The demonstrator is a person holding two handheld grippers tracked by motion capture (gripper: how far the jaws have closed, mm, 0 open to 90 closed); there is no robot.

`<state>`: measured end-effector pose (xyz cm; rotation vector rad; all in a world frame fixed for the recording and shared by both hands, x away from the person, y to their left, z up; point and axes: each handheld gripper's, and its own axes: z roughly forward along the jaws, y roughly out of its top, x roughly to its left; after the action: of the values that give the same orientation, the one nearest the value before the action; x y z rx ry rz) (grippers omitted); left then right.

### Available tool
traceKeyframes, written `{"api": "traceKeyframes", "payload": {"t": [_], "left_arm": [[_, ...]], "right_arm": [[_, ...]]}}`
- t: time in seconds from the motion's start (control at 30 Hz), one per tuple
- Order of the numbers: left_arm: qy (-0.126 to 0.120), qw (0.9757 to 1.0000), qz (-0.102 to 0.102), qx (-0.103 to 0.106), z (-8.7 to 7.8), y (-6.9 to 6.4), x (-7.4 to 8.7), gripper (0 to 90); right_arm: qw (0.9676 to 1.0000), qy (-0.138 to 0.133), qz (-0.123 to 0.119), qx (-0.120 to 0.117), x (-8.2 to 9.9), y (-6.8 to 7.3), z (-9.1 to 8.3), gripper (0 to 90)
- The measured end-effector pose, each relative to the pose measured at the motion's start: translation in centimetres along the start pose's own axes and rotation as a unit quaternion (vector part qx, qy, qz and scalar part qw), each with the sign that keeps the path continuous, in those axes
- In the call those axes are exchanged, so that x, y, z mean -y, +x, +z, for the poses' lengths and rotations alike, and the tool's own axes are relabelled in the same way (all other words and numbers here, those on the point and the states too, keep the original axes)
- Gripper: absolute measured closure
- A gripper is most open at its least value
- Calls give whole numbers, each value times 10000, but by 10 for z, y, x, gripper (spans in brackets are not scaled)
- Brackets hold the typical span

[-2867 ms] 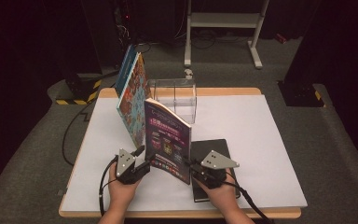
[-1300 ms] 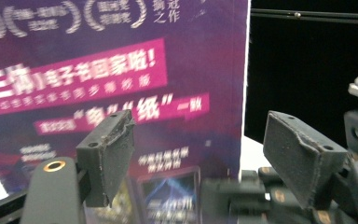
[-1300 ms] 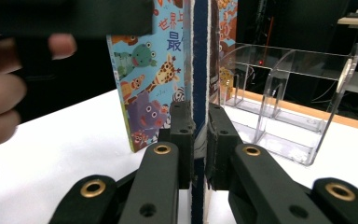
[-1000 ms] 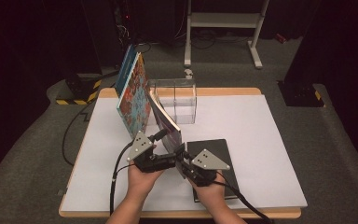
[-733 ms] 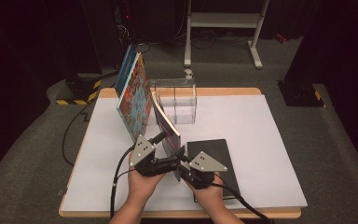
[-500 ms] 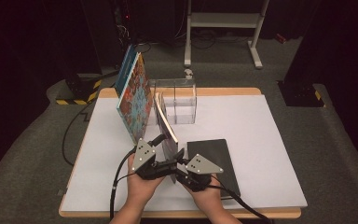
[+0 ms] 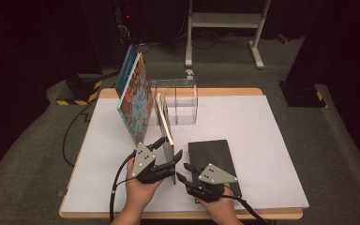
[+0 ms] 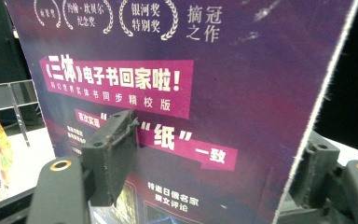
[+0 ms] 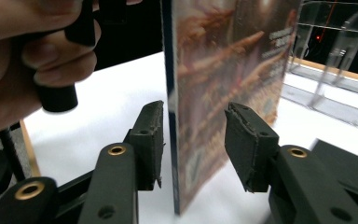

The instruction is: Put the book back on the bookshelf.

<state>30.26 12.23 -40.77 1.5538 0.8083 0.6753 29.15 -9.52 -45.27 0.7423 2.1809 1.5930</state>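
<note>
Two grippers at upright book (image 7: 165, 123), left gripper (image 7: 168, 152) closing across it, right gripper (image 9: 193, 135) loosening, pads clear.

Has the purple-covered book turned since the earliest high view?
Yes. The purple-covered book has swung from cover-on to edge-on, now lined up toward the clear plastic rack, against the black book lying flat.

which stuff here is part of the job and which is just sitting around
In the job:
- upright purple book
- left gripper, jaws around its spine edge, just been closing
- right gripper, jaws just been opening beside the book's lower edge
- clear rack

Lying about:
- black book flat on the table
- colourful book leaning
</note>
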Motion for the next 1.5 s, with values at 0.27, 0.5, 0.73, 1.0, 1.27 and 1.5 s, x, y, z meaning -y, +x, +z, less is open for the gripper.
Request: {"api": "traceKeyframes", "payload": {"t": [0.27, 0.5, 0.73, 1.0, 1.27, 1.5], "left_arm": [[28, 9995, 263, -169, -7, -5, 0, 376], [140, 9974, 461, -529, -18, -10, -2, 468], [258, 9967, 475, -601, -28, -5, -2, 564], [362, 9957, 466, -716, -36, 12, -6, 783], [368, 9965, 460, -588, -35, 19, -7, 804], [523, 9973, 271, -428, -18, 27, -11, 735]], "right_arm": [[9988, 97, -42, 485, 10, -32, -38, 543], [9960, 56, 340, 823, 27, -69, -57, 548], [9945, -58, 566, 875, 30, -79, -64, 553], [9941, -31, 610, 901, 32, -80, -63, 554], [9933, -65, 697, 925, 33, -83, -65, 554], [9933, -74, 721, 903, 33, -83, -66, 553]]}}
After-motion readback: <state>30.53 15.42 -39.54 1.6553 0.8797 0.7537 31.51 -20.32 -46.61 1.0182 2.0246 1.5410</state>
